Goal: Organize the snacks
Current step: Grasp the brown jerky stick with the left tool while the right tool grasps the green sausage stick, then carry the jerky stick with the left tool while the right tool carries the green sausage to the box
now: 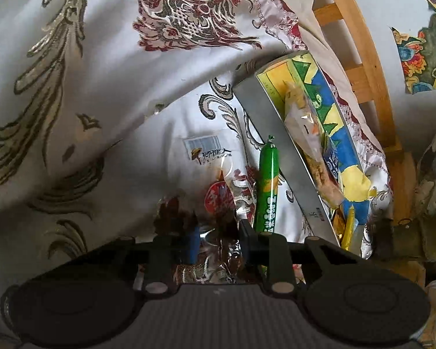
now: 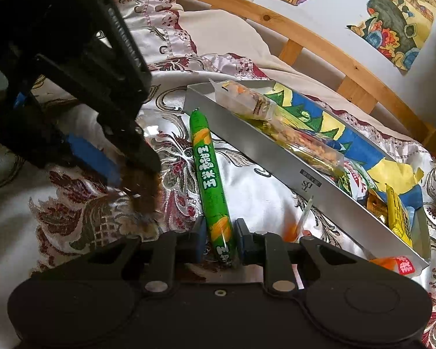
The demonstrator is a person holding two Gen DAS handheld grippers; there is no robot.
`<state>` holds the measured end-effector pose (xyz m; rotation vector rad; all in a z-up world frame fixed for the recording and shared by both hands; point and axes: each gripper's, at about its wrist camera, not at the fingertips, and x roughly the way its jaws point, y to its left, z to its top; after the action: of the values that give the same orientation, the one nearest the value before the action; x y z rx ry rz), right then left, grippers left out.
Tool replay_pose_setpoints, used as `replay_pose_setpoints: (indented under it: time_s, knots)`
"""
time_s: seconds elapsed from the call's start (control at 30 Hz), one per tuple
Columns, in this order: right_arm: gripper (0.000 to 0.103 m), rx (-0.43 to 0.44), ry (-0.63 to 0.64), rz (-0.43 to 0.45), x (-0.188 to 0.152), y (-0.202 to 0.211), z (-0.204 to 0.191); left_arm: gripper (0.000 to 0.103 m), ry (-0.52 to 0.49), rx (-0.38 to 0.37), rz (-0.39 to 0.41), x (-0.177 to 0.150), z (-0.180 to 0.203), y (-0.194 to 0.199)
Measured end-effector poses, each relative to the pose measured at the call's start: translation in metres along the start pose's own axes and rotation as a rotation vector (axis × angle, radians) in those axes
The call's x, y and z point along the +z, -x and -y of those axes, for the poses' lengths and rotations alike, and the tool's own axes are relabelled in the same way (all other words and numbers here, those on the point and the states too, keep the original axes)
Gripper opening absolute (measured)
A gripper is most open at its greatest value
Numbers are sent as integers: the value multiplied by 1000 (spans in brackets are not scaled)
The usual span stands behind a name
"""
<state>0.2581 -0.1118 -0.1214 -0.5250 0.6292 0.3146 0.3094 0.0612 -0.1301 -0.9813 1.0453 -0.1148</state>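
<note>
Sausage stick (image 2: 210,174) lies on the bed, left of the box (image 2: 276,157). Right hand-held gripper (image 2: 219,240) is half open around its near end; it should squeeze gently, then lift.

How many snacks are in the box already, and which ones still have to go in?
Several packets already lie in the box, such as a clear bag of snacks and a yellow packet; the exact count is unclear. In hand: the right gripper has its fingers around the green corn sausage, and the left gripper is at a clear brown-filled packet on the bedspread. Those two are still outside the box.
</note>
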Motion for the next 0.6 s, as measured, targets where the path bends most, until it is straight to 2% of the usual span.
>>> replay_pose_setpoints:
  time_s: [0.17,0.27,0.47,0.6]
  knots:
    - [22,-3,7,4,-2,1,-1,30,3,-22,8,3,-4,-4]
    - [22,-15,59,5,-1,2,-6,29,-49,15,17,2,5,0]
    - [20,-137,300,20,-5,9,-25,28,-208,109,60,-13,31,13]
    - [20,-205,361,41,-6,19,-22,28,-258,97,80,-19,41,24]
